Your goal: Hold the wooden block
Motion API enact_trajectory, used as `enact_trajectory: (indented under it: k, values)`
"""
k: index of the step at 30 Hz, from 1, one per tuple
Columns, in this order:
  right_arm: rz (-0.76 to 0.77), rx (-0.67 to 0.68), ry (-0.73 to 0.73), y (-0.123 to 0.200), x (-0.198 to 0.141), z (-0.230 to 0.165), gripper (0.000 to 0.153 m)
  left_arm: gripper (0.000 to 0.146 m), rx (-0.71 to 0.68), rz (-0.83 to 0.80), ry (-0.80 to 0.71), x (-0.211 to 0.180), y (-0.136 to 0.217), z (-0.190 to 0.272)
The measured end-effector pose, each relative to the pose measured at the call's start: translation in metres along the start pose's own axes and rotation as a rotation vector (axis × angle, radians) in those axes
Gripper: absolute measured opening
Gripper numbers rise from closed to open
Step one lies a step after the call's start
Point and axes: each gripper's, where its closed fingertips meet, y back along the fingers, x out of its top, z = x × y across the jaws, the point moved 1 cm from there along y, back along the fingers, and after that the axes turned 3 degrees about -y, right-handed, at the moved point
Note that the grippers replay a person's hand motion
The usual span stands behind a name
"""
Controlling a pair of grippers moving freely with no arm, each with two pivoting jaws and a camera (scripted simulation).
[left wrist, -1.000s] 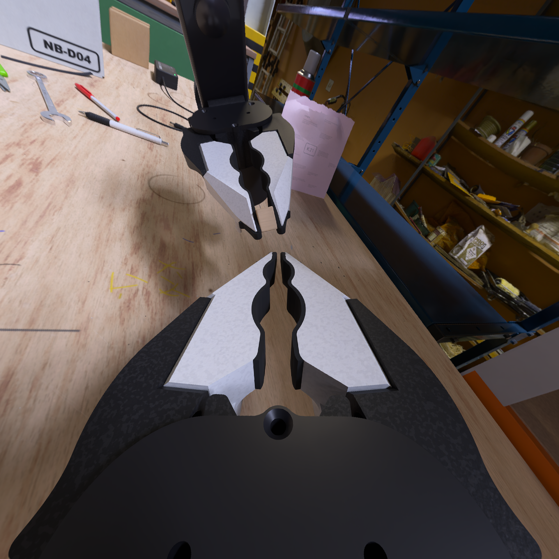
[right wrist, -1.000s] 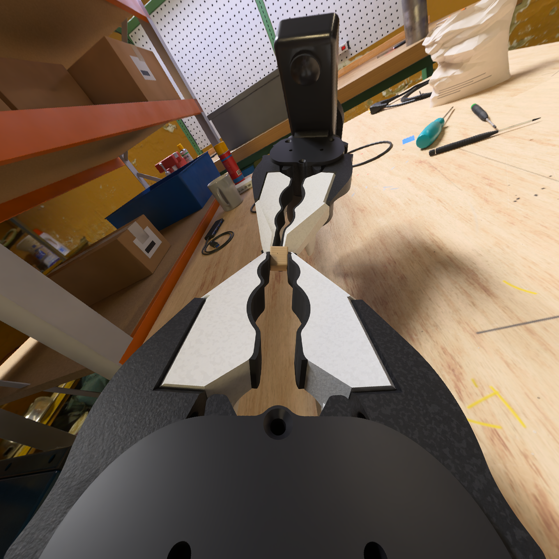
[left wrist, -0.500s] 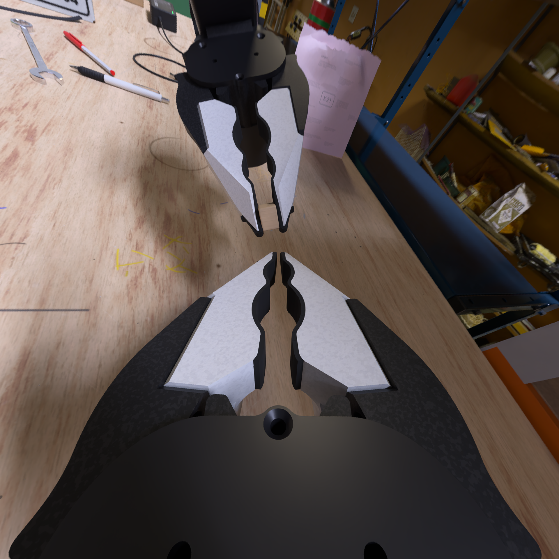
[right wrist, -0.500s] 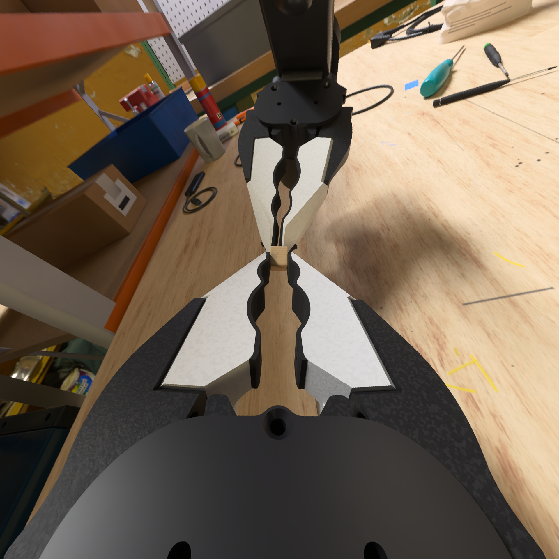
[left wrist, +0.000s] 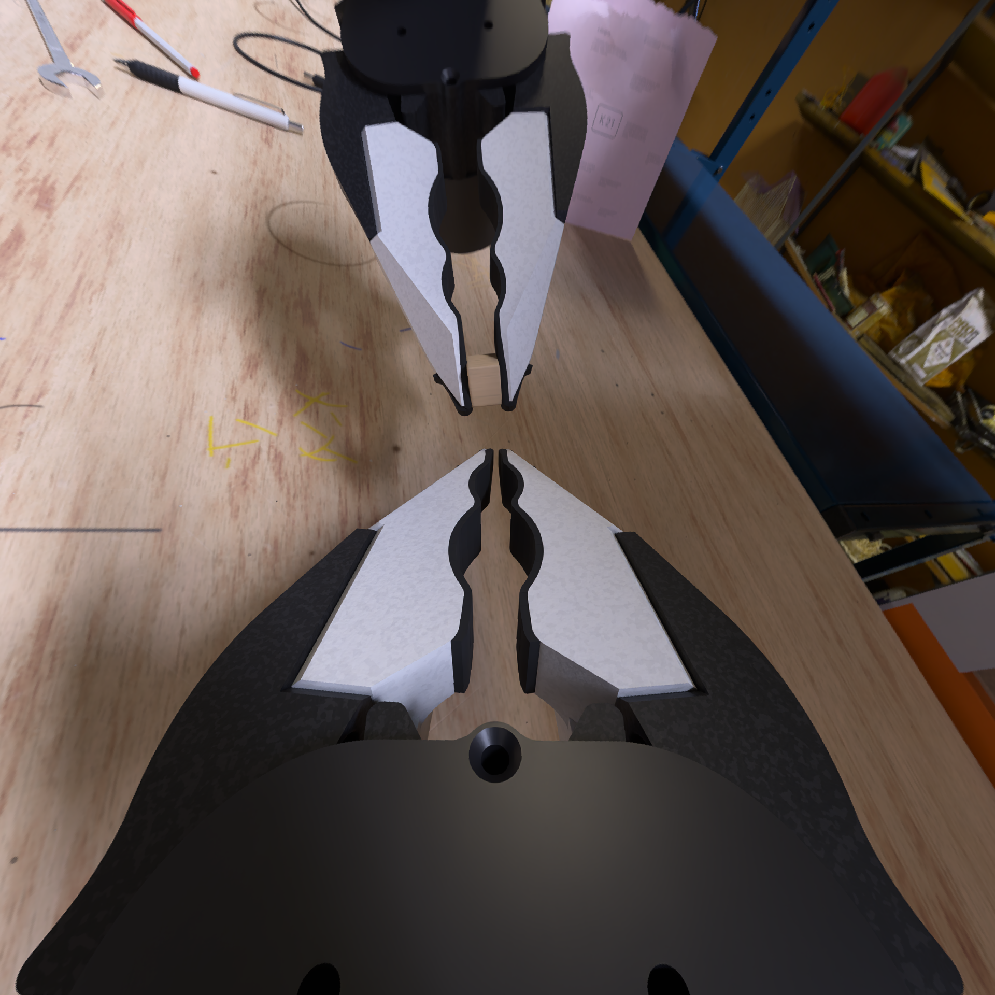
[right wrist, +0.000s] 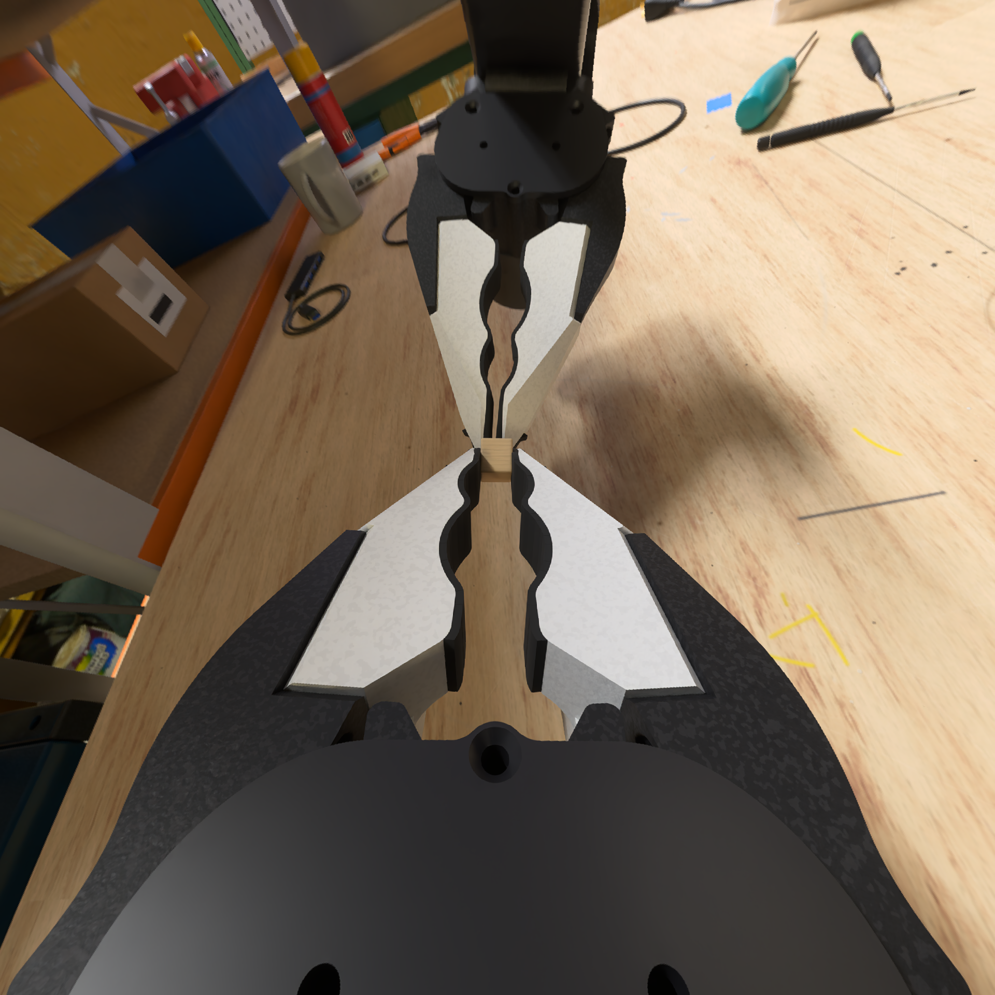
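A small wooden block (right wrist: 496, 459) sits clamped between the fingertips of my right gripper (right wrist: 495, 462), held a little above the wooden workbench (right wrist: 754, 323). In the left wrist view the same block (left wrist: 481, 378) shows between the tips of the right gripper (left wrist: 484, 406), which points toward the camera. My left gripper (left wrist: 495, 456) has its jaws almost together with nothing between them. It faces the right gripper tip to tip, a short gap away from the block. In the right wrist view the left gripper (right wrist: 495, 429) sits just behind the block.
A pink paper bag (left wrist: 624, 124), pens (left wrist: 215, 97) and a wrench (left wrist: 62, 70) lie beyond the right gripper. A blue shelf rail (left wrist: 780, 323) borders the bench edge. A mug (right wrist: 323, 186), a coiled cable (right wrist: 315, 307), a cardboard box (right wrist: 97, 323) and a teal screwdriver (right wrist: 764, 99) lie behind the left gripper.
The two grippers have come closer together, tip to tip, and both views have tilted down toward the bench. The block has stayed in the right gripper. The left jaws have stayed shut.
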Motion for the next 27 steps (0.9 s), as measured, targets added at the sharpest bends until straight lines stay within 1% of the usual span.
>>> enact_trajectory:
  k: [2,5,9,14,17,21,27]
  values:
    - [0.012,0.010,-0.004,0.001,0.000,0.000,0.010,0.001,-0.002,0.027,0.010,0.002,0.001,0.001]
    - [-0.006,-0.014,0.009,-0.001,0.000,0.000,0.010,0.001,0.014,0.005,-0.019,0.001,0.001,0.001]
    - [-0.051,-0.103,0.088,-0.001,0.007,-0.001,0.010,0.002,0.046,0.017,-0.067,0.001,0.004,-0.001]
    - [-0.043,-0.177,0.182,0.008,0.019,-0.006,0.010,0.002,0.059,0.128,-0.146,0.015,0.006,0.000]
    - [-0.074,-0.208,0.229,0.011,0.017,-0.009,0.010,0.002,0.062,0.143,-0.196,0.017,0.003,0.002]
    - [-0.079,-0.192,0.254,0.014,0.014,-0.014,0.010,0.002,0.051,0.143,-0.233,0.018,-0.001,0.005]
    - [-0.073,-0.139,0.271,0.015,0.011,-0.021,0.010,0.002,-0.001,0.139,-0.223,0.017,-0.005,0.012]
